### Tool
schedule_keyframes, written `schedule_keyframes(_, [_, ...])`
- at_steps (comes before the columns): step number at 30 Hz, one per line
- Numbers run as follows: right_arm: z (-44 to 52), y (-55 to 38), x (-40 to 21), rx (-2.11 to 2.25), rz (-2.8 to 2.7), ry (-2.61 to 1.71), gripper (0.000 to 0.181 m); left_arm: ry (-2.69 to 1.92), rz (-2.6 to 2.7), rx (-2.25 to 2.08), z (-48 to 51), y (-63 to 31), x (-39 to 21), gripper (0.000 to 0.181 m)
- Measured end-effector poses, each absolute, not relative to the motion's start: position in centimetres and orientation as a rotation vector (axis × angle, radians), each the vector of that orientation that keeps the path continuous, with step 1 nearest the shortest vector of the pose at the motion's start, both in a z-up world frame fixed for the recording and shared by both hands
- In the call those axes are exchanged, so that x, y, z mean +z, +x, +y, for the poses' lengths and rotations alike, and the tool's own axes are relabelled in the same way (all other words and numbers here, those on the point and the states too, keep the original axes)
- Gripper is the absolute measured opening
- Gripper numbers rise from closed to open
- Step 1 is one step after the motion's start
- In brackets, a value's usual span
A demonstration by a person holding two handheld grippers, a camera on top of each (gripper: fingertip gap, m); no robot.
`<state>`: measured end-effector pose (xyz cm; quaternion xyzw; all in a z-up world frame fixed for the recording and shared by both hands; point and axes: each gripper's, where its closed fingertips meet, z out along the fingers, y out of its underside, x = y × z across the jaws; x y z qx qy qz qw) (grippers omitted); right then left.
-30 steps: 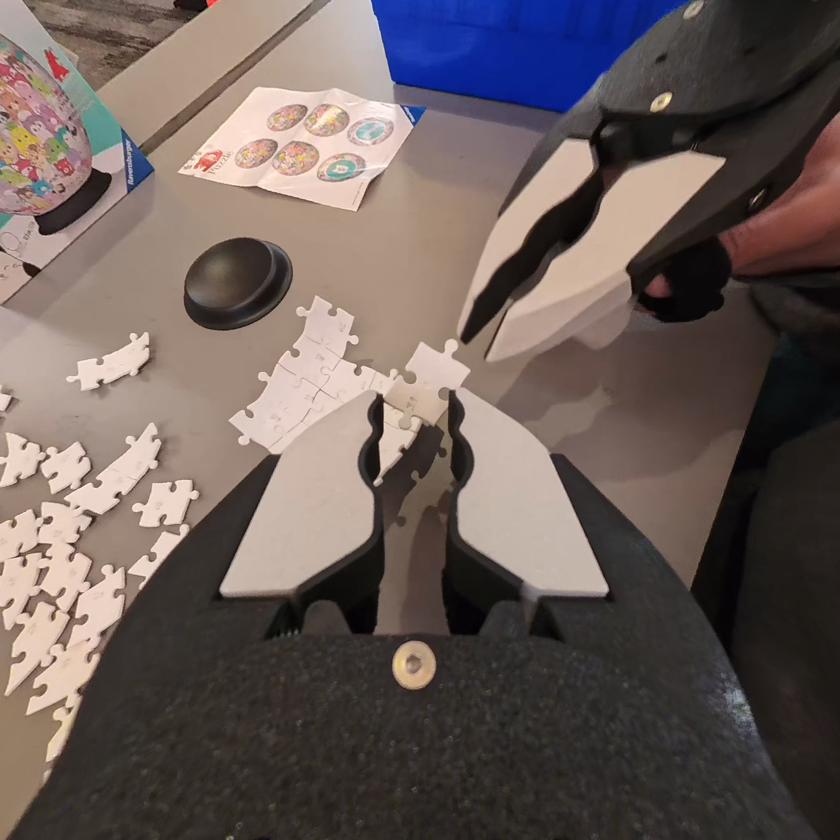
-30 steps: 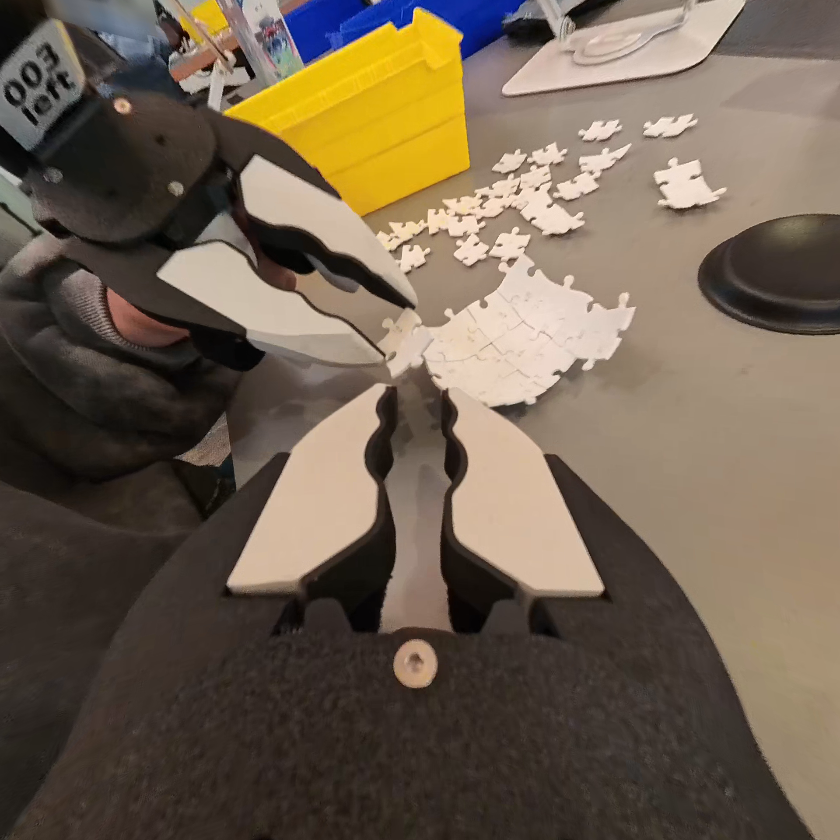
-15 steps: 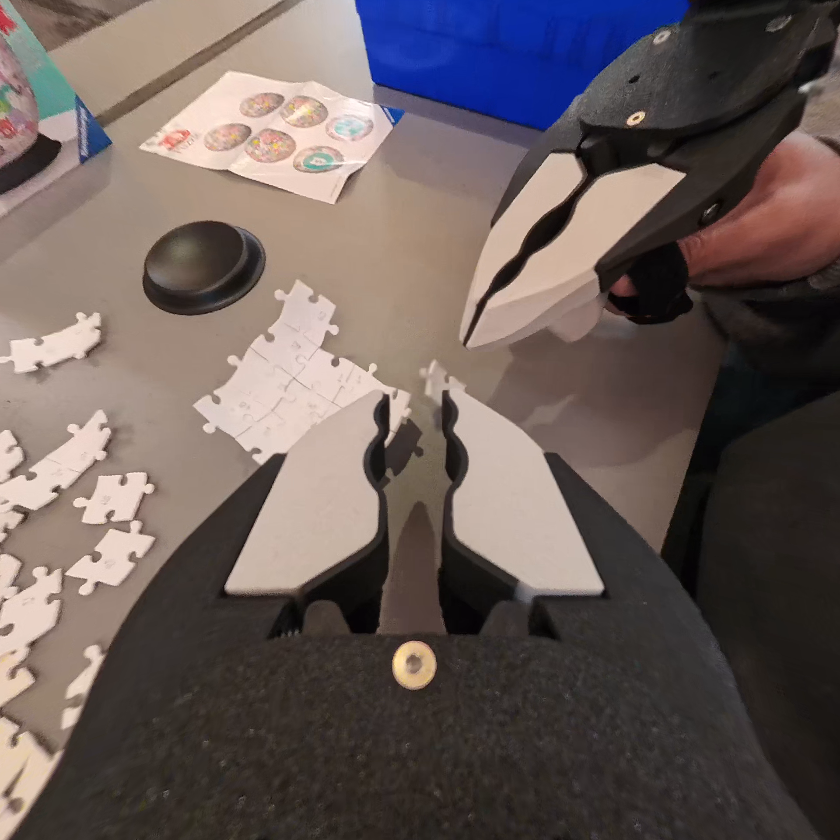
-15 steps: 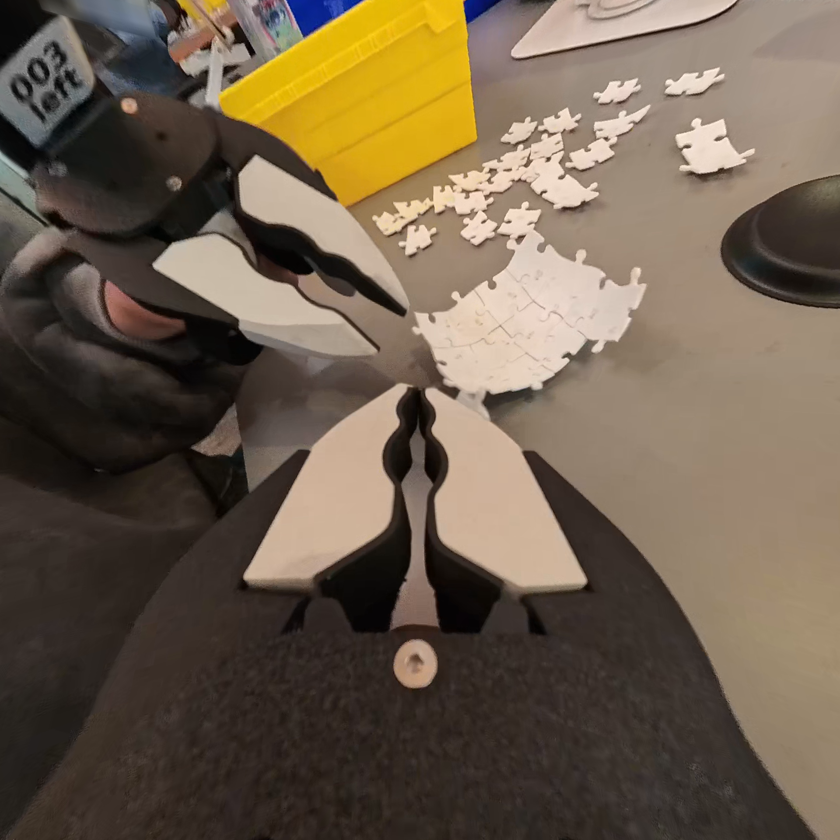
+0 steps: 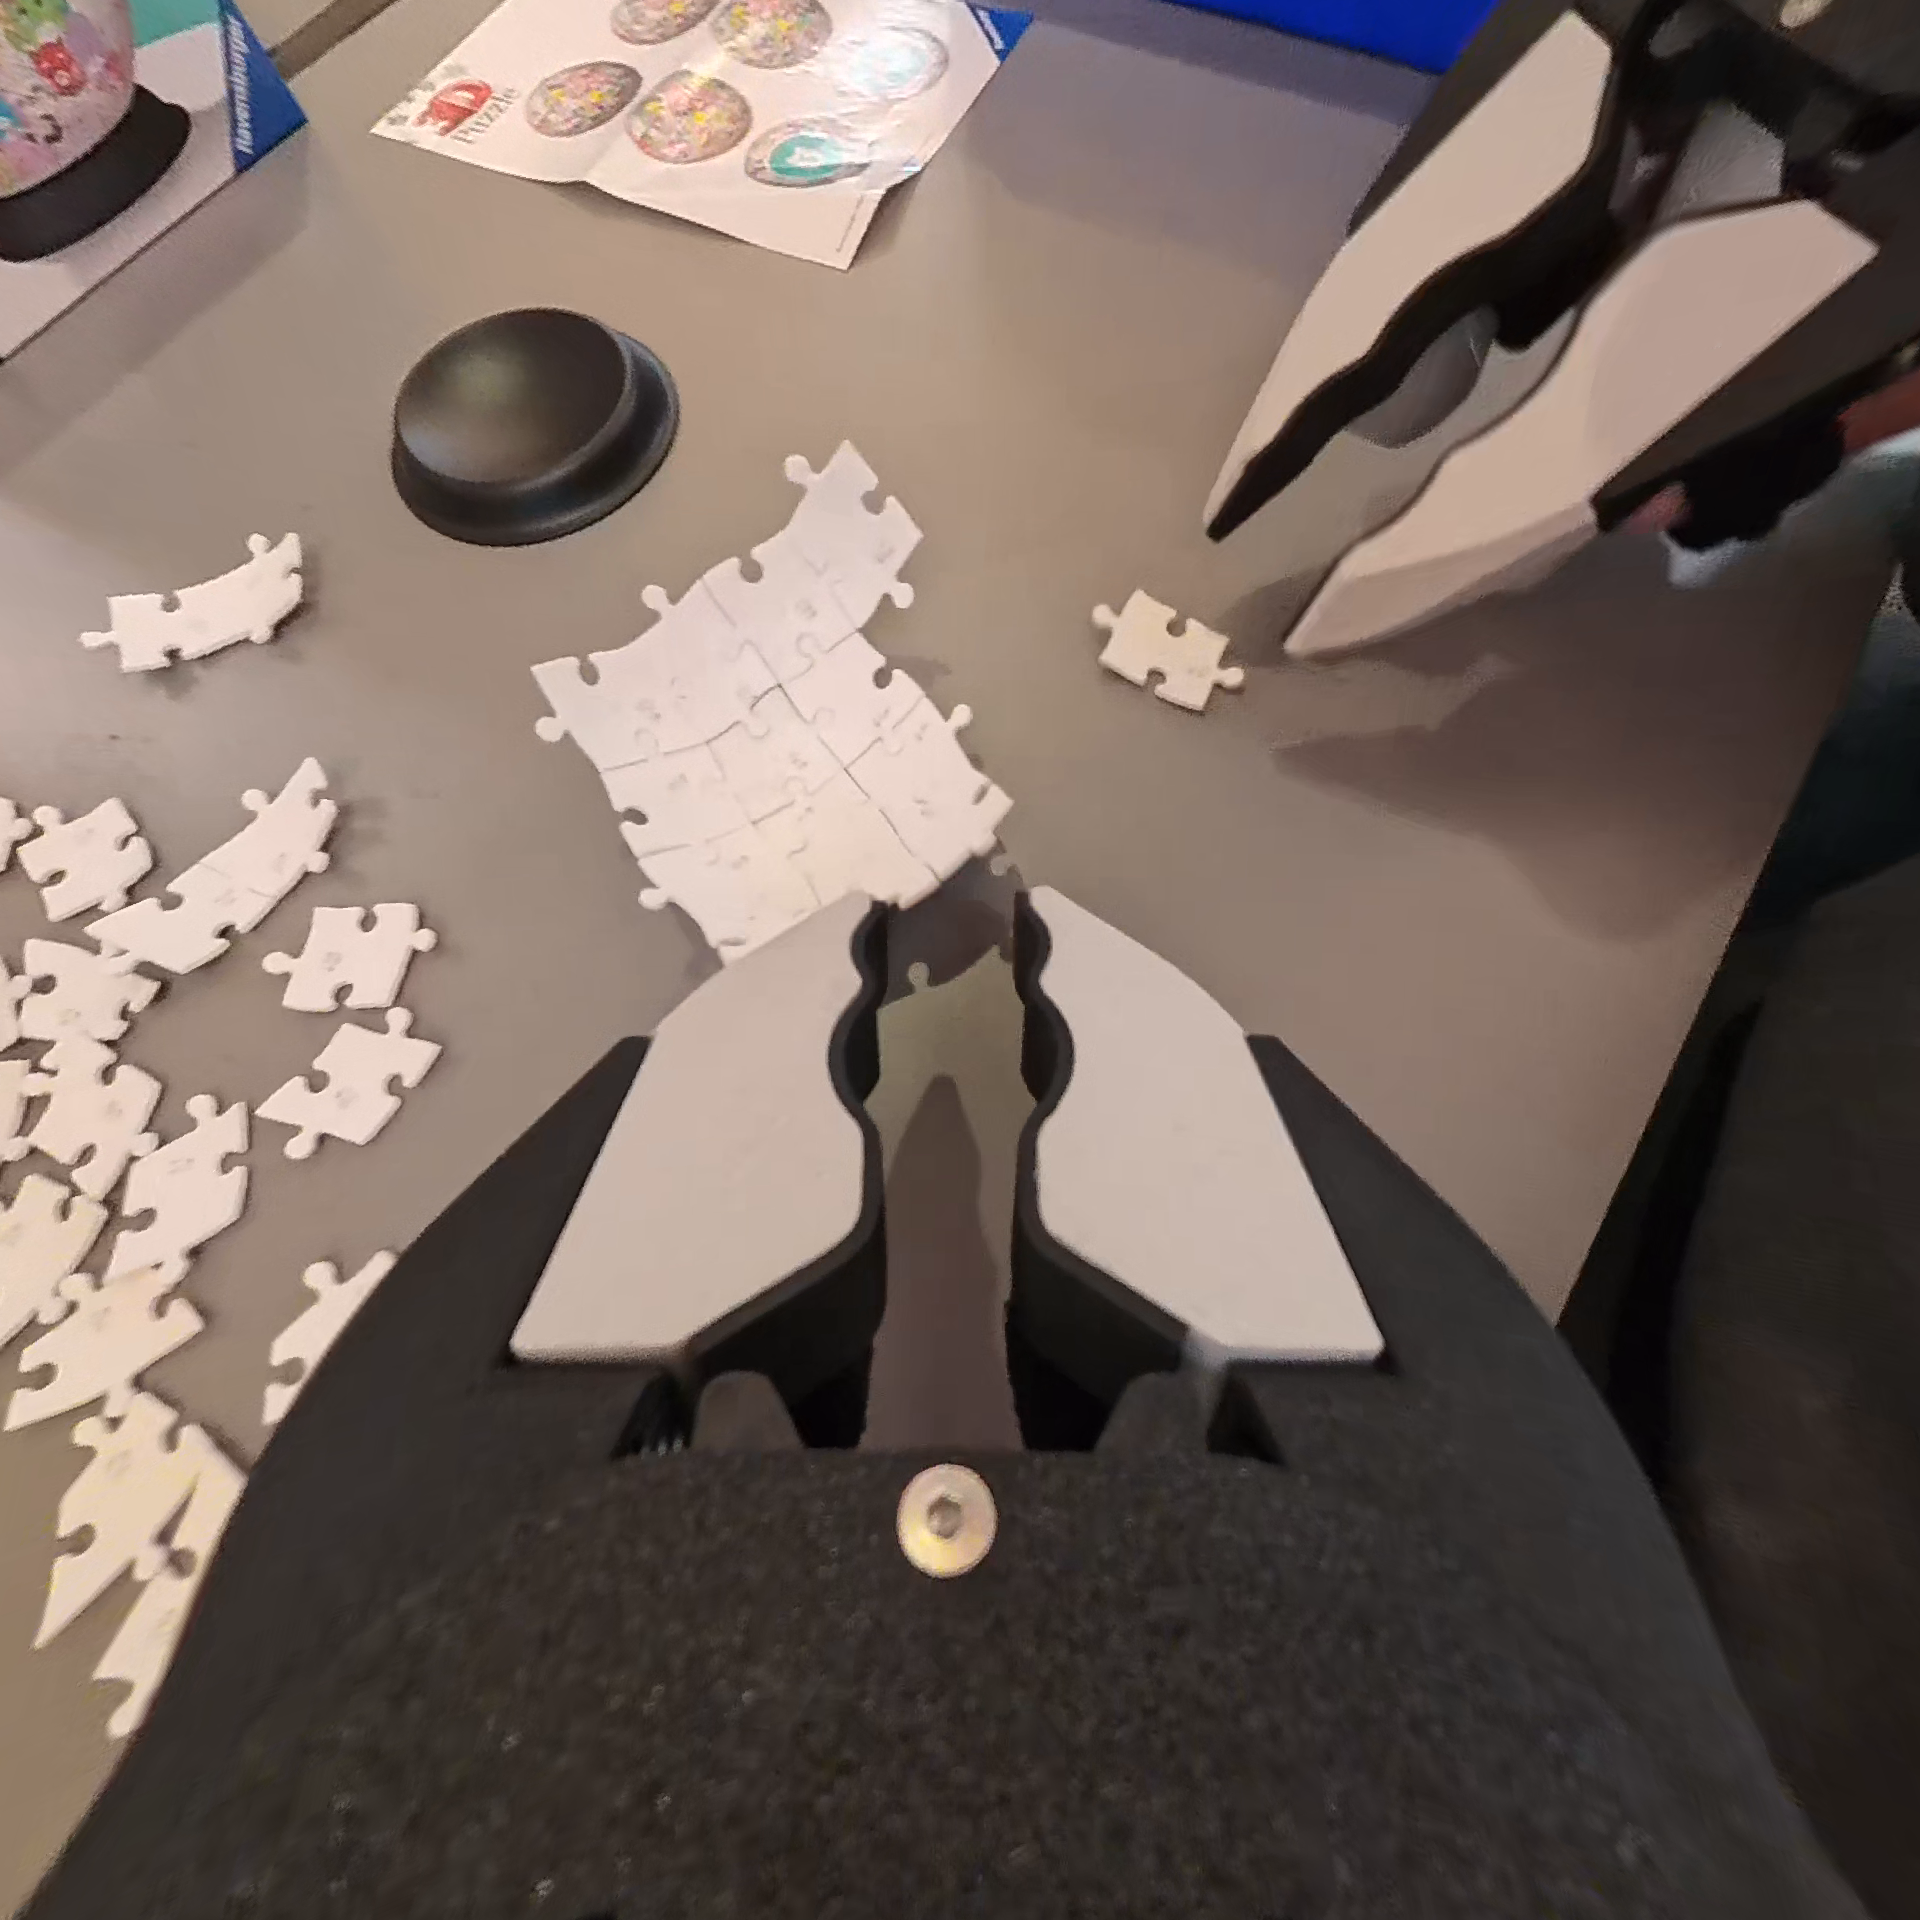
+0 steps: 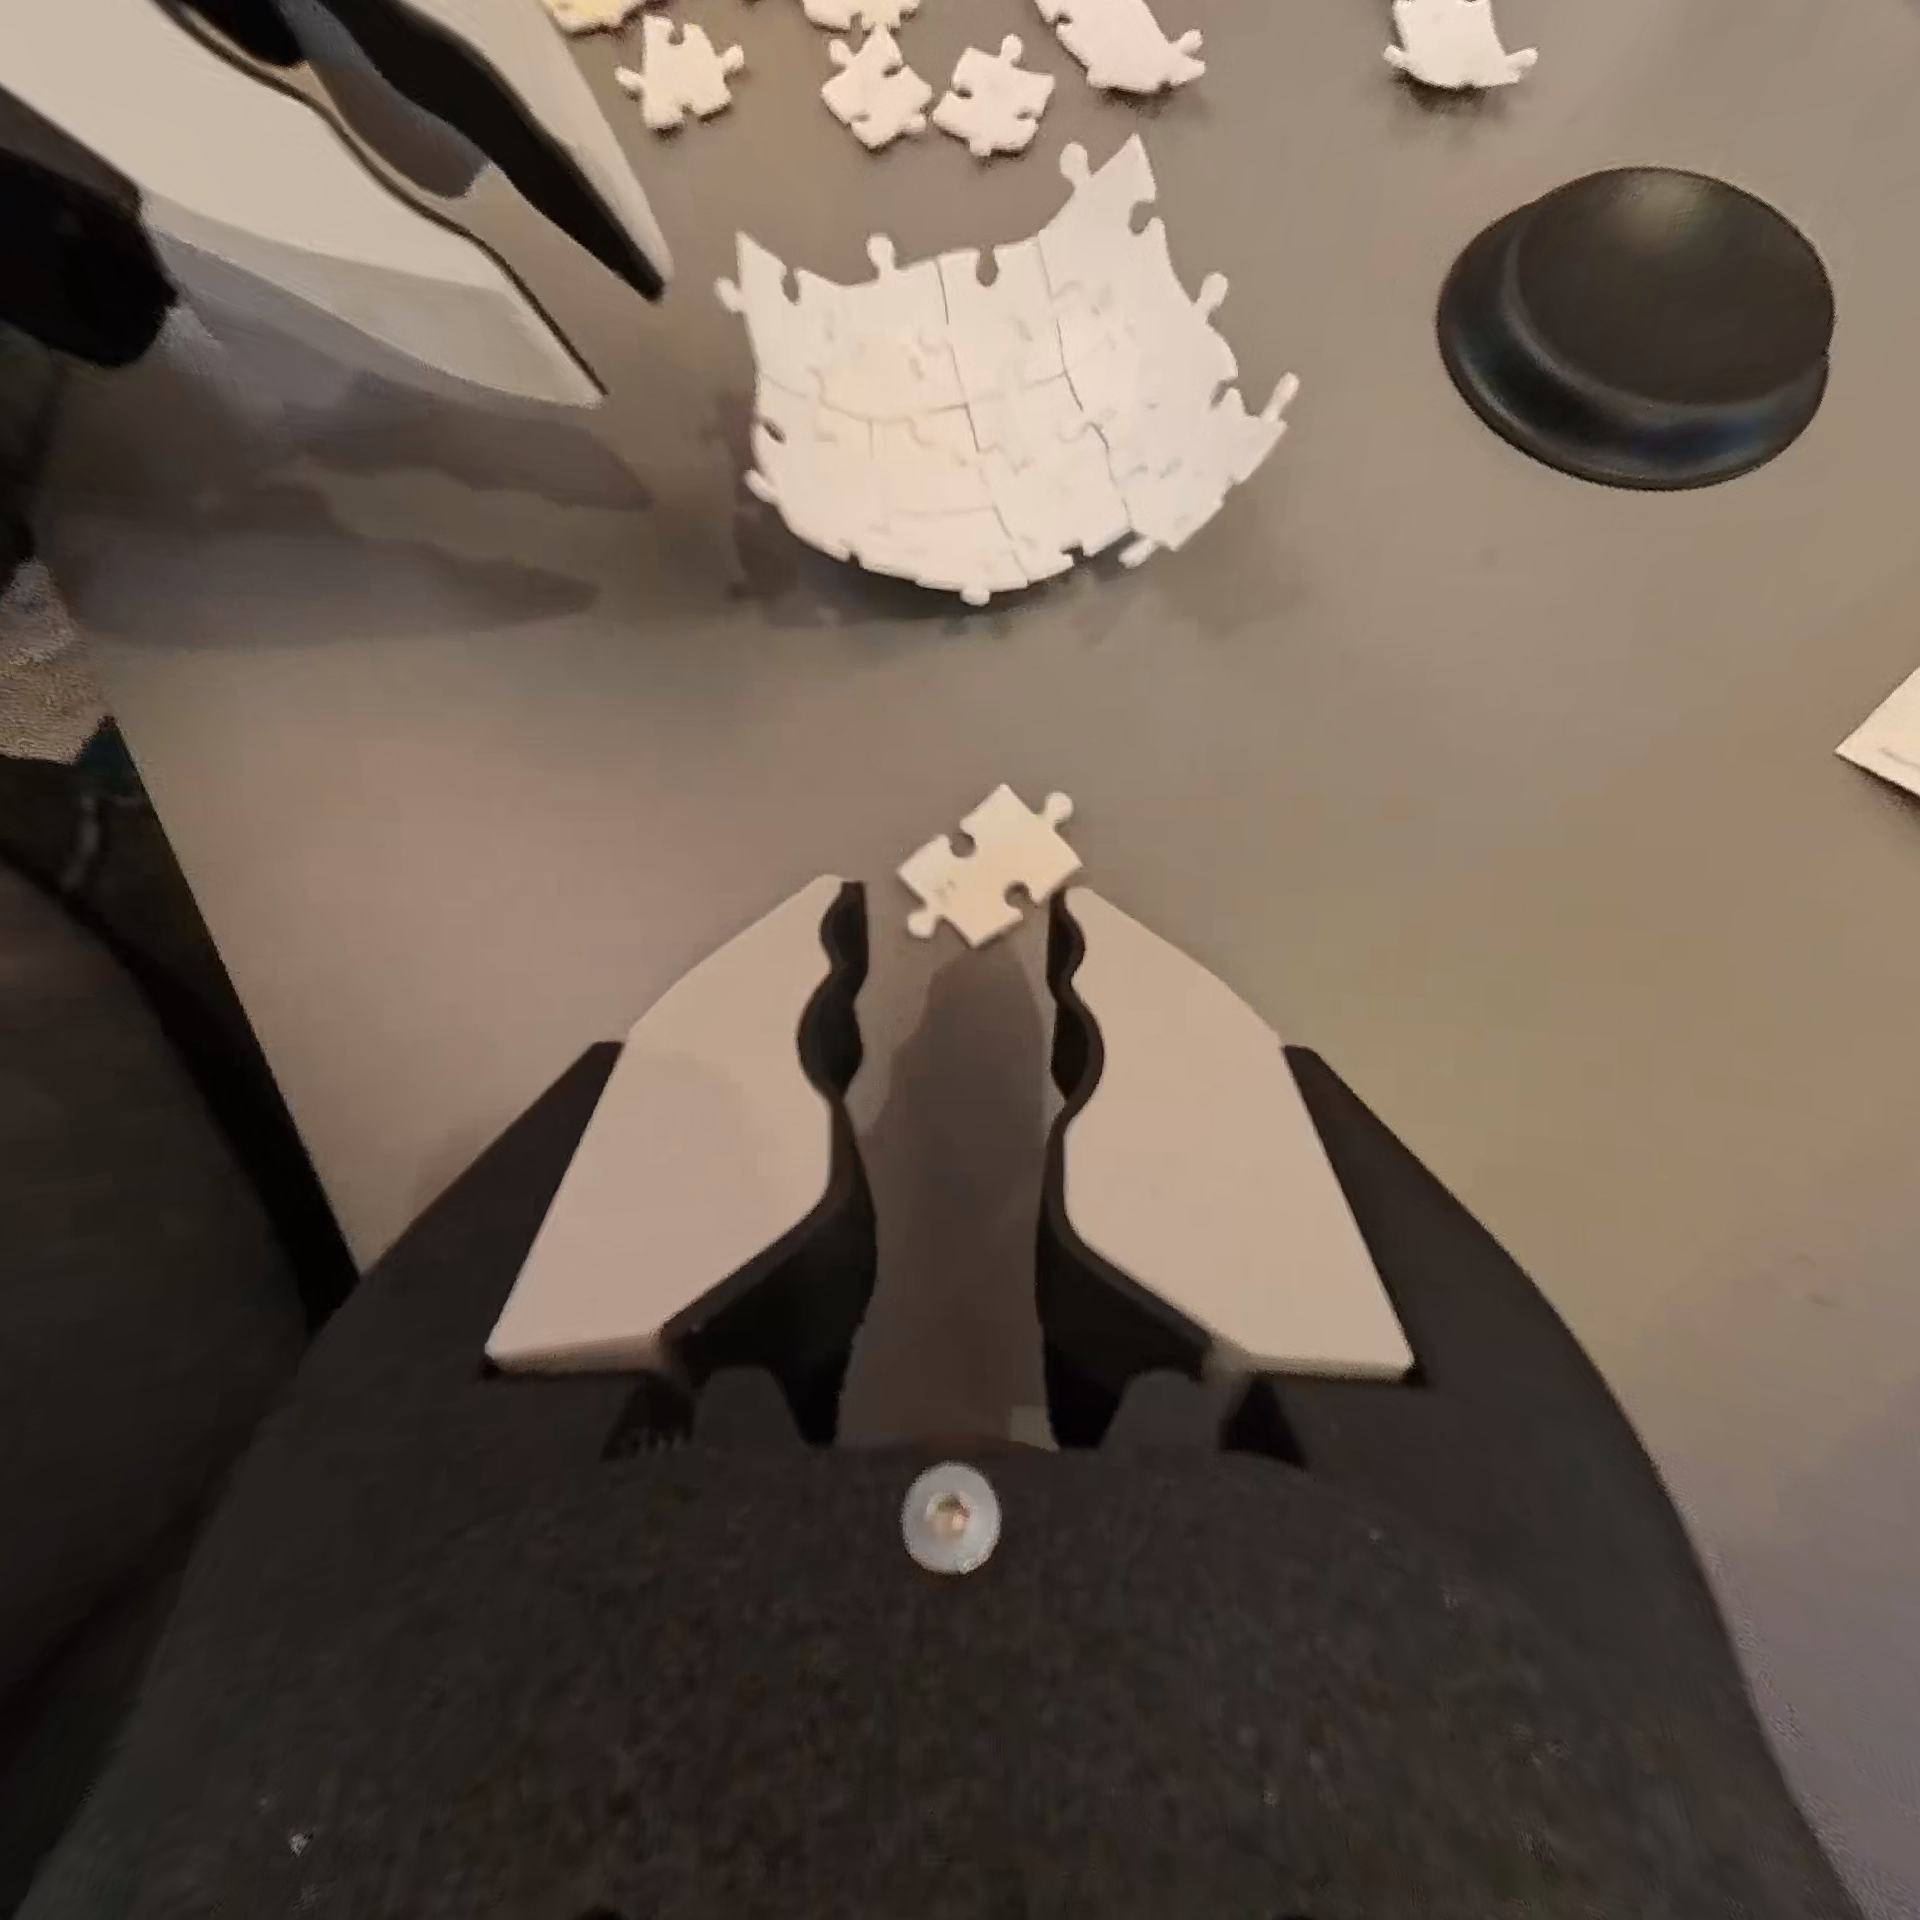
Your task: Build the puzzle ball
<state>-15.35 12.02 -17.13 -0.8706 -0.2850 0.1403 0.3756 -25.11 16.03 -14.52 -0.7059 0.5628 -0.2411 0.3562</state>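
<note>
A curved patch of joined white puzzle pieces lies on the grey table; it also shows in the right wrist view. One single white piece lies apart to its right, just ahead of my right gripper's tips. My left gripper is open and empty, its tips at the patch's near edge. My right gripper is open and empty above the table. Each gripper shows in the other view: the right, the left.
A black round stand sits behind the patch. Several loose white pieces lie at the left. A leaflet and the puzzle box lie at the back. The table edge runs close on the right, dark clothing beyond. The grippers' ends are close to 12 cm from one another.
The left gripper let go of the single piece, which now lies on the table apart from the patch. The right gripper closed, then opened wider, and now sits right behind that piece.
</note>
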Motion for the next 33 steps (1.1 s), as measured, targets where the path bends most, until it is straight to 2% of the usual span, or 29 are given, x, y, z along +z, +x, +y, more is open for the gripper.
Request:
schedule_keyframes(6, [13.3,-15.7,-18.7,0.166,-0.7,-2.281,0.048,-1.836,1.429,-0.605,16.7,-25.3,-14.6,0.022])
schedule_keyframes(12, [13.2,-14.3,-19.4,0.123,-0.714,-2.306,0.037,-1.922,1.339,-0.564,19.0,-27.0,-15.4,0.028])
schedule_keyframes(16, [12.9,-13.5,-19.5,0.154,-0.706,-2.314,0.036,-2.034,1.313,-0.675,19.1,-27.3,-16.8,0.045])
schedule_keyframes(22, [13.6,-13.5,-19.0,0.209,-0.745,-2.269,0.039,-2.068,1.288,-0.8,19.1,-25.9,-17.1,0.047])
schedule_keyframes(25, [14.4,-13.6,-19.1,0.253,-0.768,-2.266,0.043,-2.077,1.293,-0.849,18.8,-25.2,-17.0,0.053])
schedule_keyframes(29, [14.6,-13.9,-19.5,0.301,-0.753,-2.301,0.035,-2.066,1.273,-0.912,18.4,-24.5,-16.5,0.052])
schedule_keyframes(33, [14.9,-13.9,-19.5,0.28,-0.693,-2.316,0.035,-2.043,1.269,-0.92,18.2,-24.4,-16.0,0.052])
